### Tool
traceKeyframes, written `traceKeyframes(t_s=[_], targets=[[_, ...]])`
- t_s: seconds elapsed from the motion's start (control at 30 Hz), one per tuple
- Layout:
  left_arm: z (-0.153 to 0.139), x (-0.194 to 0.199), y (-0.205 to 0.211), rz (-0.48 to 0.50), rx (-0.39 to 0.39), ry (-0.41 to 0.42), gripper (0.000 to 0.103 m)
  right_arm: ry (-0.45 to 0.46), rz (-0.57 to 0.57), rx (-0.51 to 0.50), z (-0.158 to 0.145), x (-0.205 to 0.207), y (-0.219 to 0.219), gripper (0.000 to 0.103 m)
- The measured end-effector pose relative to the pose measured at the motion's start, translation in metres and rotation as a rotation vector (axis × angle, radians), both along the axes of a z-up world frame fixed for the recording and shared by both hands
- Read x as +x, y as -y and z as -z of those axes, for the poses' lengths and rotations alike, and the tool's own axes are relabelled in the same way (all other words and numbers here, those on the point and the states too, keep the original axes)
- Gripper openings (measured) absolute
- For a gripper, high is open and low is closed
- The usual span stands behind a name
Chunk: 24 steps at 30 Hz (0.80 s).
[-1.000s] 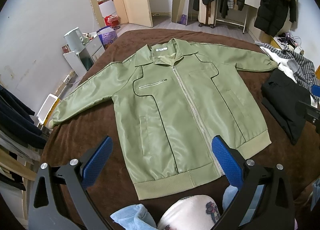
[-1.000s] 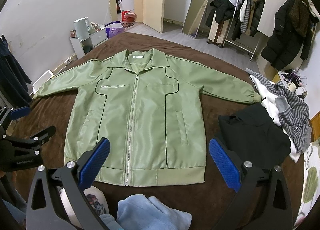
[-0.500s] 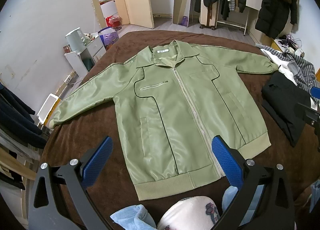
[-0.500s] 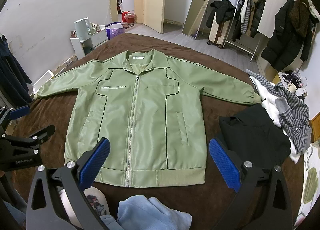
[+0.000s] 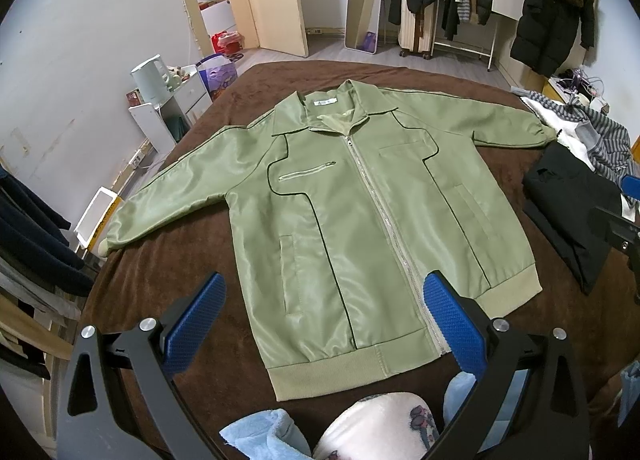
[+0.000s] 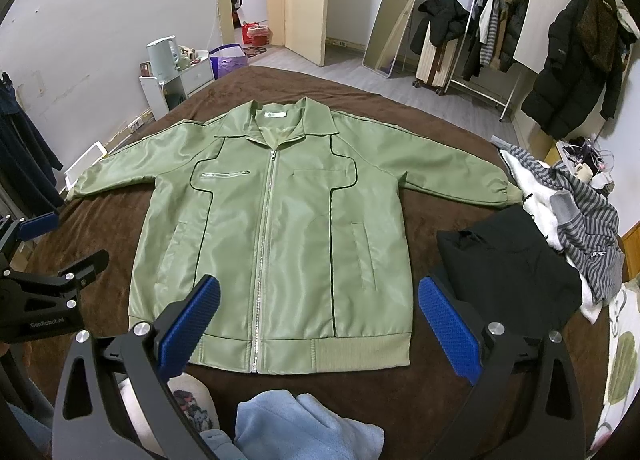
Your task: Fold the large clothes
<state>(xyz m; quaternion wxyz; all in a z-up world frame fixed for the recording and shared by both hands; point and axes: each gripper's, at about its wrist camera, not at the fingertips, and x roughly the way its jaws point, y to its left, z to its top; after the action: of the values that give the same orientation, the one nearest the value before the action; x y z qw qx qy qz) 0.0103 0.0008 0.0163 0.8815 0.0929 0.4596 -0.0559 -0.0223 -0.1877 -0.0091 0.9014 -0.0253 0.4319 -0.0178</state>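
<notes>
A large olive green zip jacket (image 5: pixel 360 219) lies flat, front up, sleeves spread, on a brown bed cover (image 5: pixel 168 280); it also shows in the right wrist view (image 6: pixel 272 236). My left gripper (image 5: pixel 324 320) is open and empty, held above the jacket's hem near the zip's lower end. My right gripper (image 6: pixel 318 324) is open and empty above the hem. The left gripper also shows at the left edge of the right wrist view (image 6: pixel 44 260).
A folded black garment (image 6: pixel 508 264) and a striped grey pile (image 6: pixel 580 211) lie right of the jacket. Light blue fabric (image 6: pixel 304 428) sits at the near edge. A white side cabinet with a kettle (image 6: pixel 168 71) stands left; a clothes rack (image 6: pixel 492 31) stands behind.
Both grippers have drawn back slightly, so the jacket sits a little higher in both views. Nothing was taken hold of.
</notes>
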Motion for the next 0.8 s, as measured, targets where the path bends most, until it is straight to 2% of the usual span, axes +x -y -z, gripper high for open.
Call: traceKeyframes(t_s=[0.77, 0.8], targets=[[-0.0065, 0.0024, 0.0054, 0.004, -0.006, -0.007, 0.097, -0.009, 0.005, 0.005, 0.0062, -0.0018, 0.007, 0.097], [0.0029, 0.0024, 0.0009, 0.002, -0.006, -0.01, 0.097, -0.011, 0.005, 0.008, 0.0081, -0.0004, 0.0079, 0.097]])
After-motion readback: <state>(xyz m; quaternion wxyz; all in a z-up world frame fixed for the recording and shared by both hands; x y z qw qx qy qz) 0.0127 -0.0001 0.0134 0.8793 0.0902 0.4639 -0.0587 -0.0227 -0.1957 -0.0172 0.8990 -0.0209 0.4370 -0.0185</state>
